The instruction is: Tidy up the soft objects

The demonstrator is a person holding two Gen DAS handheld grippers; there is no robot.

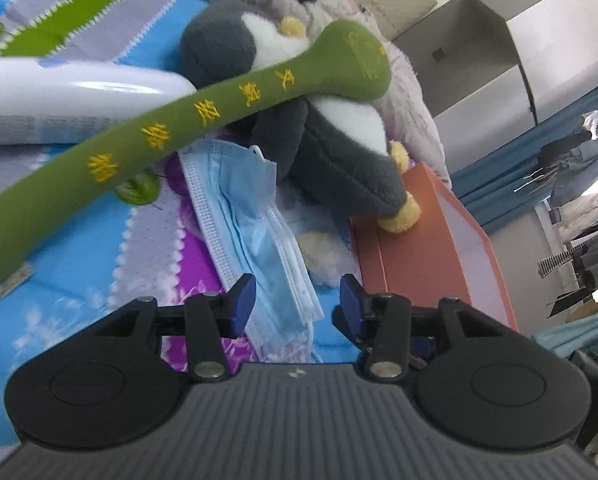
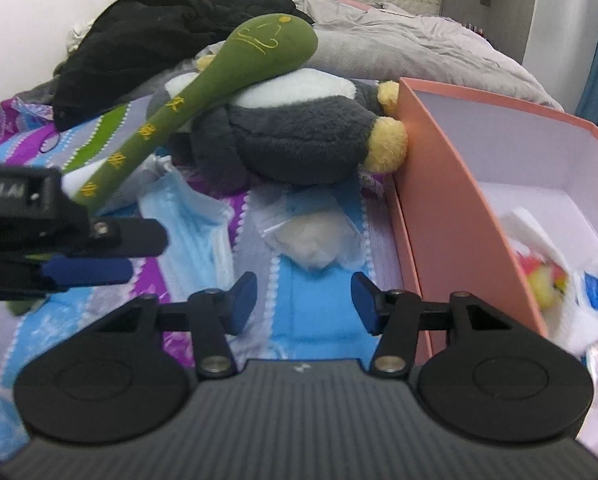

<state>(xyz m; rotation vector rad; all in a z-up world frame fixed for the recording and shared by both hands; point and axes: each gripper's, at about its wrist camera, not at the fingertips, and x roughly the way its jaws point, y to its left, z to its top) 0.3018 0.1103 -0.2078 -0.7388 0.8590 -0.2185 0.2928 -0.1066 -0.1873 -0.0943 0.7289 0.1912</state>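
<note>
A grey, white and yellow plush penguin (image 1: 331, 160) (image 2: 295, 140) lies on the patterned bedspread against an open orange box (image 1: 431, 240) (image 2: 439, 184). A long green plush with yellow stitching (image 1: 159, 140) (image 2: 219, 80) lies across it. A stack of blue face masks (image 1: 255, 232) (image 2: 191, 220) lies in front. My left gripper (image 1: 297, 300) is open over the near end of the masks; it also shows at the left of the right wrist view (image 2: 111, 256). My right gripper (image 2: 305, 300) is open and empty, just before a small plastic bag of cotton (image 2: 311, 236).
The box holds white and coloured soft items (image 2: 547, 272). A white plastic packet (image 1: 59, 100) lies at left. Black clothing (image 2: 147, 44) and a grey quilt (image 2: 419, 40) are piled at the back. A wardrobe (image 1: 519, 48) stands beyond the bed.
</note>
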